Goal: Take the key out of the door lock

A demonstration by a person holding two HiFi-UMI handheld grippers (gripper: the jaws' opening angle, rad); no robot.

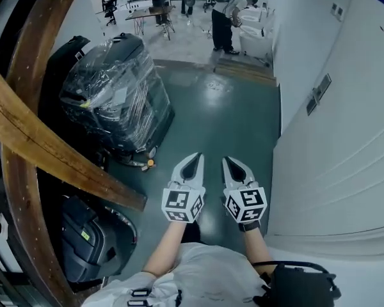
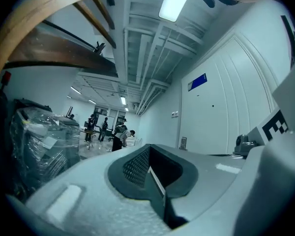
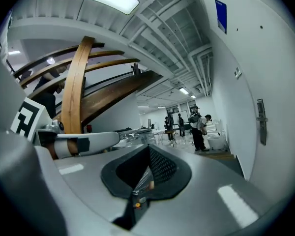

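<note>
a big white wall (image 1: 345,146) fills the right side, and a green floor (image 1: 243,120) runs down the hall beside it. on the left, thick bent wooden beams (image 1: 25,146) cross over from top to bottom. next to them stands a big machine wrapped in clear plastic (image 1: 115,101). another dark machine (image 1: 83,235) sits lower down, under the beams. far away at the end of the hall some people (image 1: 224,18) stand near a table (image 1: 147,11).

the person holds both tools out in front, above the green floor, side by side and close together. the left gripper (image 1: 193,156) has its jaws pressed together with nothing between them. the right gripper (image 1: 229,160) is pressed together too, and it holds nothing.

the door lock (image 1: 317,94) is a small dark plate on the white wall, ahead of the grippers and off to the right, well apart from both. the key is too small to see from here
</note>
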